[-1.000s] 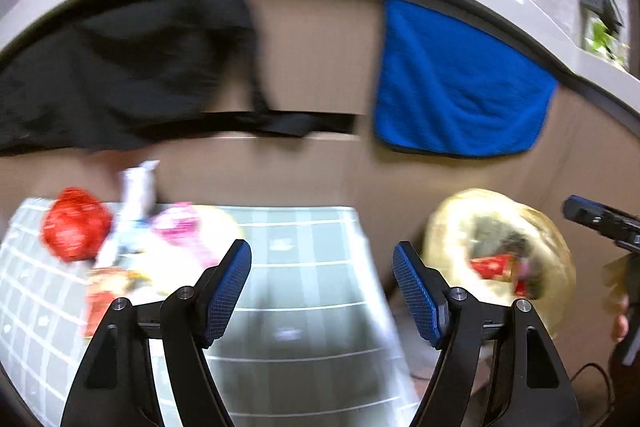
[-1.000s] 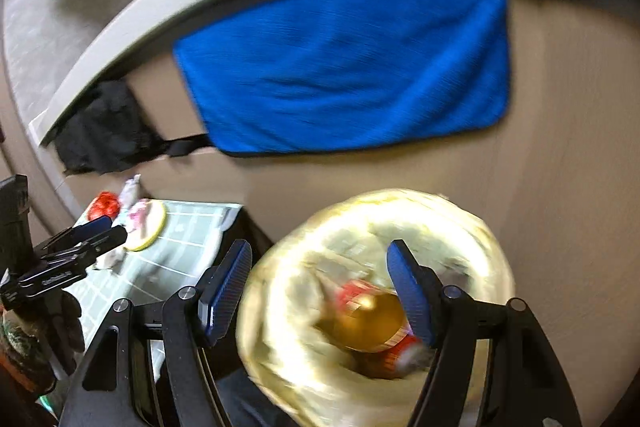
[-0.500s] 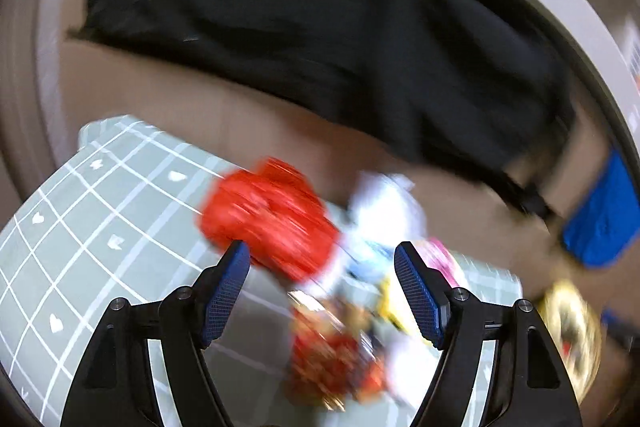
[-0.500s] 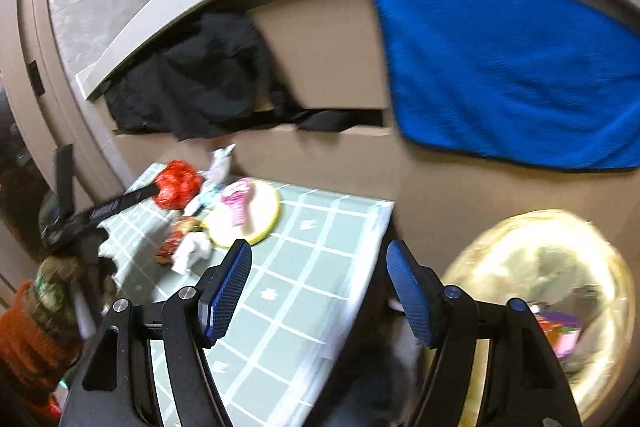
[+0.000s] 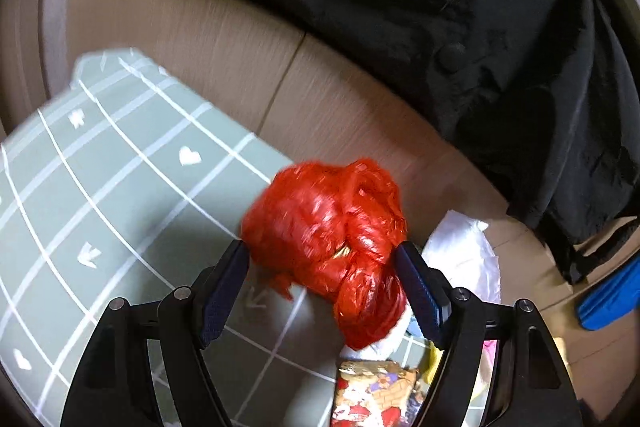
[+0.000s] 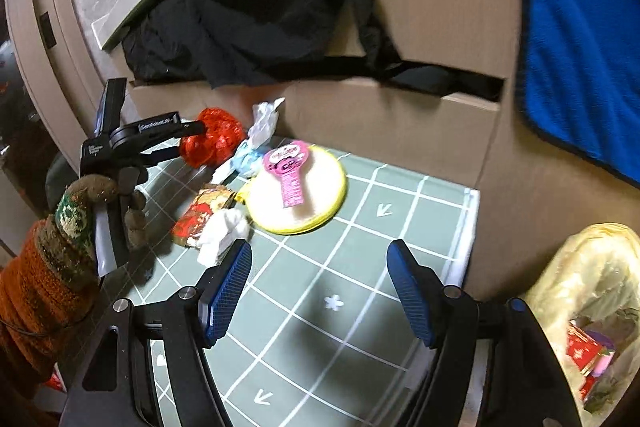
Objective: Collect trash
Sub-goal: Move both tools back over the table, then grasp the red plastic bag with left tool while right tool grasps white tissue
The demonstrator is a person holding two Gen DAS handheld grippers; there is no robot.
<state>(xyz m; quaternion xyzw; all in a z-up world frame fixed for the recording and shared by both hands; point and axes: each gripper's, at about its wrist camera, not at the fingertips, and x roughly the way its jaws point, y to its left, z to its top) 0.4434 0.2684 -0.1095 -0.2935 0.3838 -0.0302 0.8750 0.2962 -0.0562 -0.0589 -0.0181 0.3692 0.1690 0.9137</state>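
Left gripper (image 5: 322, 267) jaws standing wide, bracketing crumpled red plastic bag (image 5: 332, 227); contact unclear. Right gripper (image 6: 318, 267) hanging wide, holding nothing, yellow round plate (image 6: 320, 195) lying ahead.

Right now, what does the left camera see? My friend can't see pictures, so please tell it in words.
The left gripper is open around a crumpled red bag on a green checked table, its blue pads just beside the bag. White wrappers and a colorful packet lie to the right, and a black cloth hangs behind.
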